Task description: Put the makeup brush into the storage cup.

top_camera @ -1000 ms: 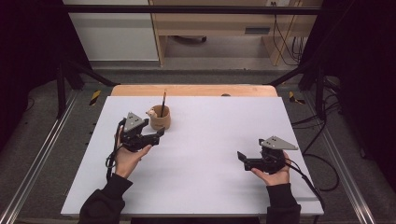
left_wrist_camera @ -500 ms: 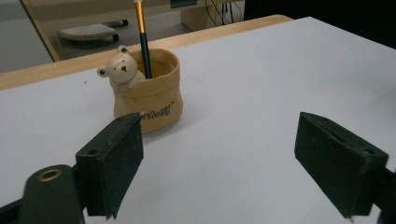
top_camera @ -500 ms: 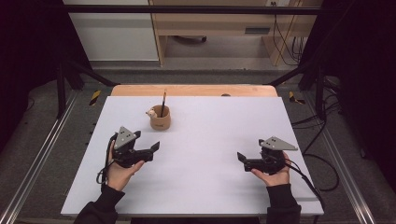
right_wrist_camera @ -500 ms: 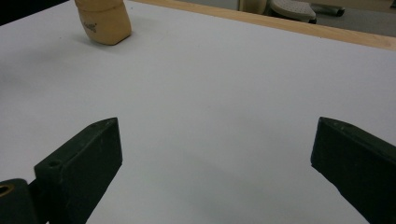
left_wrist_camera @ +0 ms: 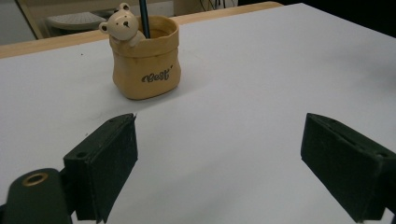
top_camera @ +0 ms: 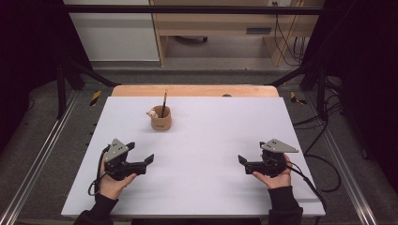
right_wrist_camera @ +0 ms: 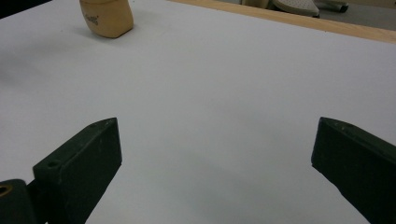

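Observation:
A tan pen cup (top_camera: 161, 120) with a small bear figure on its rim stands on the far left part of the white table (top_camera: 206, 136). A dark pencil (top_camera: 164, 101) stands upright in it. My left gripper (top_camera: 140, 153) is held low near the front left, well short of the cup, and is open. Its jaws have just been opening, with nothing between them. In the left gripper view the cup (left_wrist_camera: 146, 65) sits ahead of the wide-apart jaws (left_wrist_camera: 219, 168). At the front right my right gripper (top_camera: 251, 153) is open and empty. The cup (right_wrist_camera: 106, 17) appears far off in its view (right_wrist_camera: 215, 172).
A wooden strip (top_camera: 195, 90) runs along the table's far edge. Metal rails (top_camera: 44, 154) flank the table on both sides, and cables (top_camera: 324, 164) trail at the right. A cabinet and a shelf (top_camera: 211, 28) stand beyond the table.
The left hand has drawn back from beside the cup toward the front left and sunk lower, and its jaws stand wider. The right hand has kept still.

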Demonstrator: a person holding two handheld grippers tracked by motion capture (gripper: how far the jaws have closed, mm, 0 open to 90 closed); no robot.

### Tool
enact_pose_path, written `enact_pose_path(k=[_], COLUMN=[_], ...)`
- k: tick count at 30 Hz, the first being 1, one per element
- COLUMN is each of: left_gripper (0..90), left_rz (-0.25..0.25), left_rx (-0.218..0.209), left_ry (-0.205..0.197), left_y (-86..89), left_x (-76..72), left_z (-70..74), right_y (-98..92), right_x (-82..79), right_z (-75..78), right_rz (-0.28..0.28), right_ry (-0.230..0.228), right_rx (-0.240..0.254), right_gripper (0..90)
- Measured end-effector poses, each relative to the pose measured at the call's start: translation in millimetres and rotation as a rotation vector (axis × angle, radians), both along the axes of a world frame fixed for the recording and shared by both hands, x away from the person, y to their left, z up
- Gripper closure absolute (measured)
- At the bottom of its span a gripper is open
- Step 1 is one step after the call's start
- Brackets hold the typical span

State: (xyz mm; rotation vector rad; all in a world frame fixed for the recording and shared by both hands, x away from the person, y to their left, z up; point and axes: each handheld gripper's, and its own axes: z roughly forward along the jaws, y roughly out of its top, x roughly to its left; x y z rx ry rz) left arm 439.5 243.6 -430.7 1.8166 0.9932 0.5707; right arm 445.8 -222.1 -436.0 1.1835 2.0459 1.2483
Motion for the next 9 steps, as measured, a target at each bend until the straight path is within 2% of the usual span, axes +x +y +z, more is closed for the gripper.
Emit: enact_pose_path(k=[9], left_gripper=[10.3], left_rz=[0.026], left_rx=[-0.015], left_ry=[0.013], left_y=[9.0], left_x=[-2.8], left_z=[-4.6], right_y=[-2.2], right_x=[-2.1], right_z=[-2.5], right_rz=[-0.005], right_ry=[0.009], right_rx=[-0.004], right_gripper=[2.2])
